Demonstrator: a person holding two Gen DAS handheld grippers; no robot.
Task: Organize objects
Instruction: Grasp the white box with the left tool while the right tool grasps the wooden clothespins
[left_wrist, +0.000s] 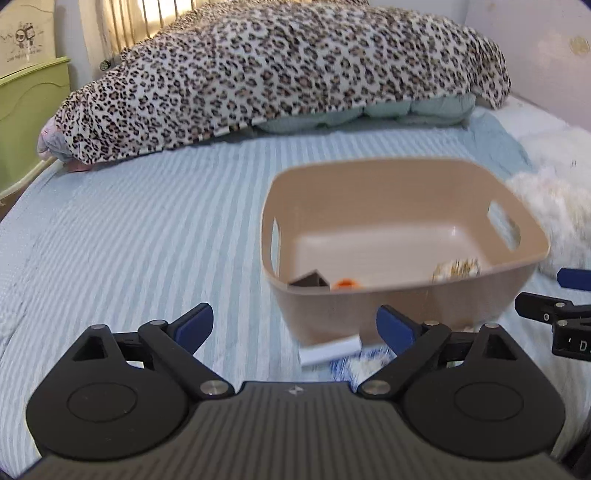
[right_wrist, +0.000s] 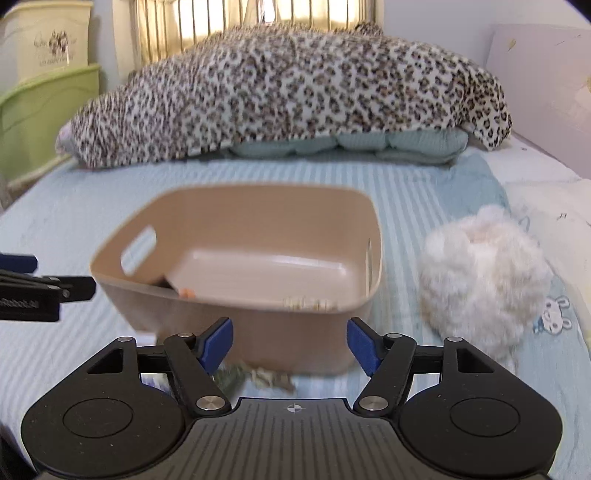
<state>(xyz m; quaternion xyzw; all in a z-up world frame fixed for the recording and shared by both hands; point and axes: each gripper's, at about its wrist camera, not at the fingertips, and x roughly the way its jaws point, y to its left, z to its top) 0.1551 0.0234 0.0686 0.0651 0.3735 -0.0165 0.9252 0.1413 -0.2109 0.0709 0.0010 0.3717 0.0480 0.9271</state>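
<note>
my left hand-held gripper (left_wrist: 295, 326) gapes wide, empty; the white tube (left_wrist: 330, 350) lies crosswise just below centre, nearer it than right.

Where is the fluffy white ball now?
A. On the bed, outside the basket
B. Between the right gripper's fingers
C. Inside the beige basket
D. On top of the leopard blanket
A: the fluffy white ball lies on the striped bed sheet, outside the beige basket.

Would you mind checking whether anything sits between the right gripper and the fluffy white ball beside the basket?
Nothing visible does. The right gripper is open and empty, facing the beige basket; the fluffy white ball lies on the bed to the basket's right, with only bare sheet between.
</note>
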